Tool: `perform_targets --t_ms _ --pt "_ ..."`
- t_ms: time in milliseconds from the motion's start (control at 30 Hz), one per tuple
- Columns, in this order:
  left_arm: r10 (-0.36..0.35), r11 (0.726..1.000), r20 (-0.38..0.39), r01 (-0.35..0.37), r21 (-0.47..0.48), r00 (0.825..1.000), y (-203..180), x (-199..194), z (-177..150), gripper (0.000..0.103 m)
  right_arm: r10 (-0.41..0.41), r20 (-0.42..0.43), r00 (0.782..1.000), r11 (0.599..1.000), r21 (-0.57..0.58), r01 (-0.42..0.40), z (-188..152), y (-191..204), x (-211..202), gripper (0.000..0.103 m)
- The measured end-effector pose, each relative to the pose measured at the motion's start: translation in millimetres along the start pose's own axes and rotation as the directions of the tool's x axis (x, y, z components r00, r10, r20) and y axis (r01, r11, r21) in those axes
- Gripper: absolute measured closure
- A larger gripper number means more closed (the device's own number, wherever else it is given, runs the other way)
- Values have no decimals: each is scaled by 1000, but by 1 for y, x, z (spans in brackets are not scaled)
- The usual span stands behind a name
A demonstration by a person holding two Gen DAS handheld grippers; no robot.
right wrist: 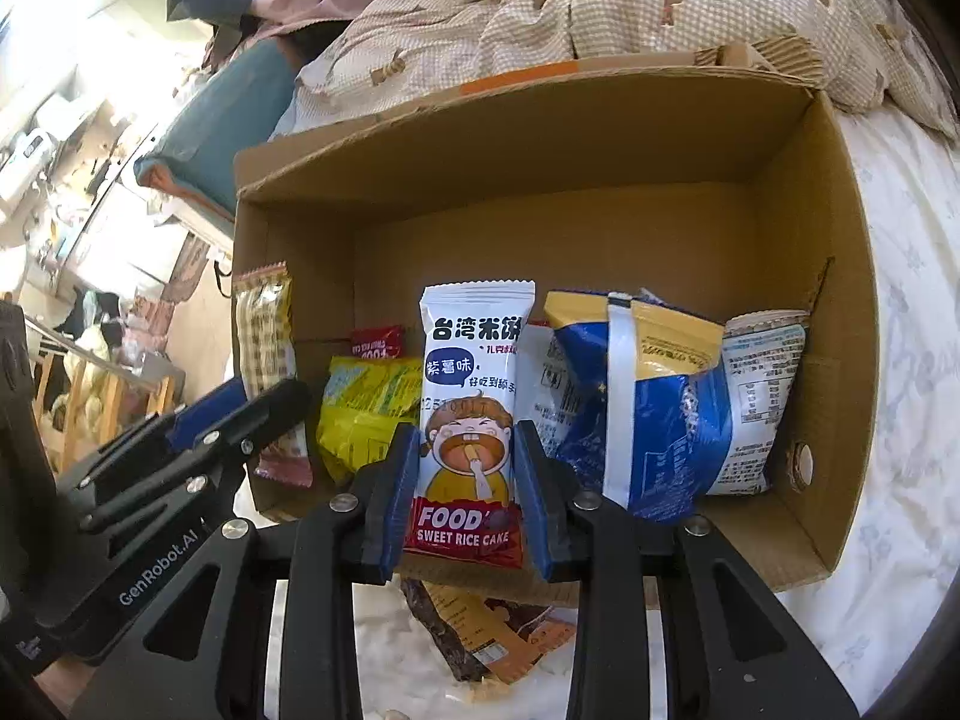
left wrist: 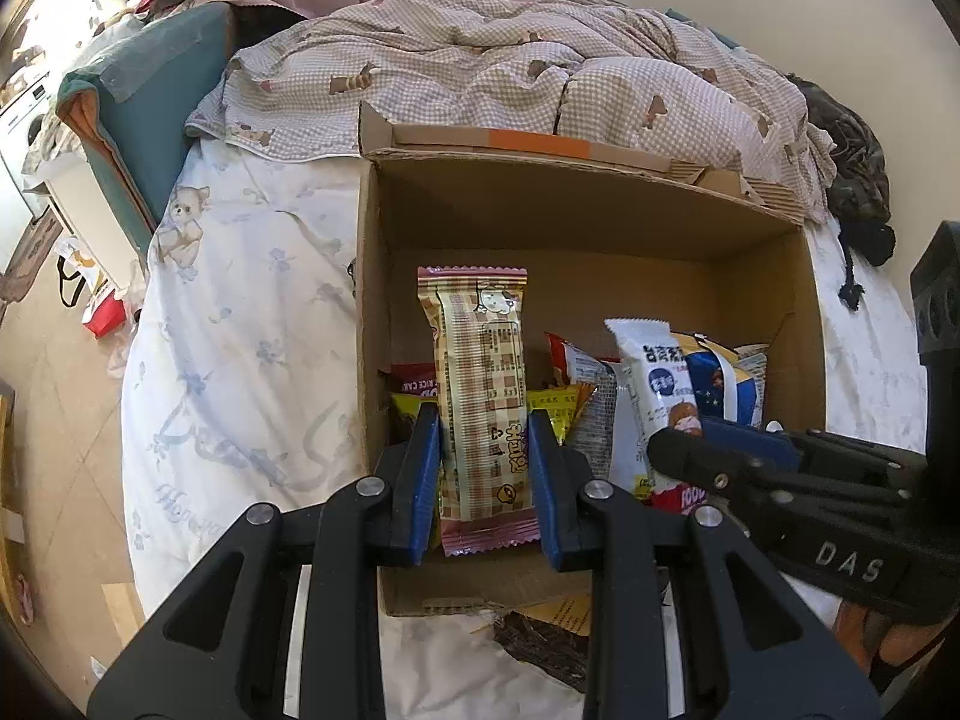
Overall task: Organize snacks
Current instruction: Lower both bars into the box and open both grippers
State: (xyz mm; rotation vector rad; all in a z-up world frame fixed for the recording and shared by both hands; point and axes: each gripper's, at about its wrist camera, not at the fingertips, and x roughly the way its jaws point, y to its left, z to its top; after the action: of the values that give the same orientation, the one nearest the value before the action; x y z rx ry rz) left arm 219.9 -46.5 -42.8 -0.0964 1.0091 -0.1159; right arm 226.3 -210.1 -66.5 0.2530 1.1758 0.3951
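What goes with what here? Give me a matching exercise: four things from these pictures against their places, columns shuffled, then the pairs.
Things
1. pink plaid snack bar
2. white rice cake packet
3. blue and yellow bag
4. brown wrapper

Places
A. lying on the bedsheet outside the cardboard box
B. clamped in the right gripper
C. loose in the box, right of the rice cake packet
D. clamped in the left gripper

Pairs: 1-D, 2-B, 3-C, 4-A

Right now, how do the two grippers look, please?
Both are black, with angular linkage arms, silver rivets and blue pads. The left gripper reads "GenRobot.AI" on its side in the right view; the right gripper reads "DAS" in the left view.
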Motion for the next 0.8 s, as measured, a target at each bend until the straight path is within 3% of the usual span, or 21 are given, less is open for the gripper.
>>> perform_targets --t_ms 333,367,433,467,500,533,600,800 --pt "14 999 35 -15 41 999 -9 -8 0 75 23 59 998 999 21 -25 0 -6 -15 67" --pt "16 999 40 -18 48 999 -10 -8 -1 72 28 64 998 999 29 -30 1 -8 -17 66" --pt "22 998 51 -24 50 998 -11 -10 -2 54 33 73 997 998 43 -36 3 -9 -21 57" --pt "24 999 54 -26 47 998 -11 -10 -2 48 36 82 996 998 49 -41 3 -10 -24 45" --pt "20 999 55 -22 42 998 -11 -11 -2 35 33 95 995 998 56 -38 2 -11 -27 37" --pt "9 999 56 -11 36 998 -10 -12 -2 24 25 107 994 998 59 -32 3 -11 -31 35" --pt "-8 1000 64 7 19 998 -9 -16 -1 17 18 112 994 998 57 -24 3 -12 -36 35" --pt "-20 1000 88 18 25 996 -8 -24 -3 17 4 111 994 998 56 -10 2 -11 -47 35"
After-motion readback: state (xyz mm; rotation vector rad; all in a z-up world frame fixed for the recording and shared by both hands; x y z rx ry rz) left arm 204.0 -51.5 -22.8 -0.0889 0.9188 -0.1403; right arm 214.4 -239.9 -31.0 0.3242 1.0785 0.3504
